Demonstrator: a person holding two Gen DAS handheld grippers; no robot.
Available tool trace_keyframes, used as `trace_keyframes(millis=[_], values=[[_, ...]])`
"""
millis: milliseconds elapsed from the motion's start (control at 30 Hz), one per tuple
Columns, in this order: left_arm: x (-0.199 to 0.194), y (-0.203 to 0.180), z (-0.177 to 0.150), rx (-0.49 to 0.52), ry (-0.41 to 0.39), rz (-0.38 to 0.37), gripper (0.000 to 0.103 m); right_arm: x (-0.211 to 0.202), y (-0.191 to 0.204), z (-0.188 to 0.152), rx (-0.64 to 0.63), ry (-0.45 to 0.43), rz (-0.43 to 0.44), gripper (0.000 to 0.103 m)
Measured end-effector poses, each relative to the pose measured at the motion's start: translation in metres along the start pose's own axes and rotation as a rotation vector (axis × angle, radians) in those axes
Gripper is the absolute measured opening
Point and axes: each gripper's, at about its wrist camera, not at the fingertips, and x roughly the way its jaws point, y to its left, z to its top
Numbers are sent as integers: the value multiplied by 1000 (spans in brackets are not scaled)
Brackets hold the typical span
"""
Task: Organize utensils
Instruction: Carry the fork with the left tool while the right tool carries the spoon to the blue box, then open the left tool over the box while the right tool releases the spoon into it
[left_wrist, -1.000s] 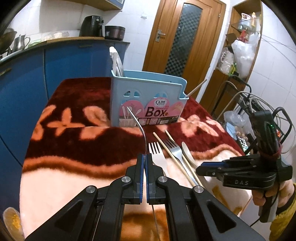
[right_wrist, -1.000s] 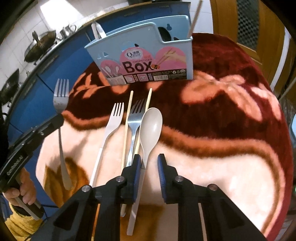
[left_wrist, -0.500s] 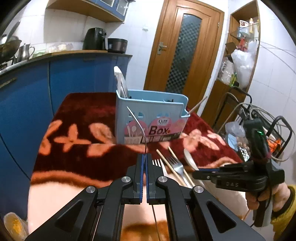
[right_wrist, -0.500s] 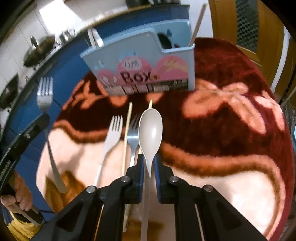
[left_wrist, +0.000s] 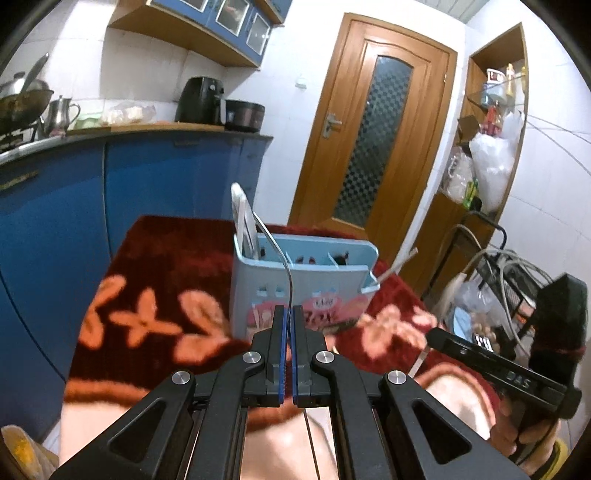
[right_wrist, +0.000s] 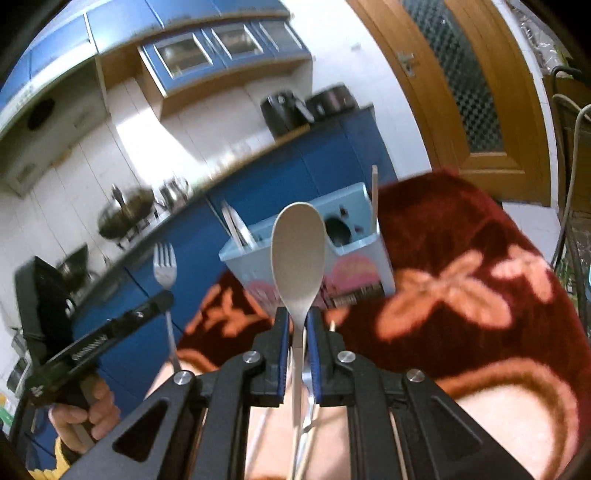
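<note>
My left gripper (left_wrist: 288, 312) is shut on a metal fork (left_wrist: 279, 253), seen edge-on, held in the air in front of the light blue utensil box (left_wrist: 314, 291). In the right wrist view the same fork (right_wrist: 165, 264) stands tines up in the left gripper (right_wrist: 164, 297). My right gripper (right_wrist: 297, 317) is shut on a beige spoon (right_wrist: 298, 254), bowl up, lifted above the table before the box (right_wrist: 354, 273). The box holds white utensils (left_wrist: 243, 221) at its left end and a chopstick (right_wrist: 375, 195) at its right.
The table has a dark red and pink floral blanket (right_wrist: 480, 288). A metal fork and chopsticks (right_wrist: 308, 424) lie under my right gripper. Blue kitchen cabinets (left_wrist: 74, 206) stand to the left, a wooden door (left_wrist: 373, 140) behind, a cluttered wire rack (left_wrist: 498, 280) to the right.
Both grippers have risen and tilted up. The right gripper has lifted the spoon off the blanket. The left gripper has carried the fork higher and closer to the box.
</note>
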Motion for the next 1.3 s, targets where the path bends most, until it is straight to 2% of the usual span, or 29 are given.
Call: trace_keyframes(millis=[133, 233, 433, 567, 833, 1067, 1300], values=[[3, -1, 19, -3, -53, 23, 1, -5, 4, 12, -25, -75, -11, 11], [6, 0, 35, 4, -98, 40, 1, -6, 0, 23, -29, -96, 2, 11], [16, -5, 68, 32, -202, 85, 1, 1, 0, 46, -60, -131, -26, 11], [26, -9, 84, 70, -256, 155, 1, 5, 2, 61, -98, -160, -44, 11], [43, -5, 105, 76, -351, 186, 1, 21, 7, 92, -170, -228, -81, 11], [69, 5, 100, 62, -357, 200, 1, 42, 12, 100, -256, -259, -153, 11], [98, 20, 79, 28, -277, 192, 1, 76, 6, 90, -309, -191, -214, 12]])
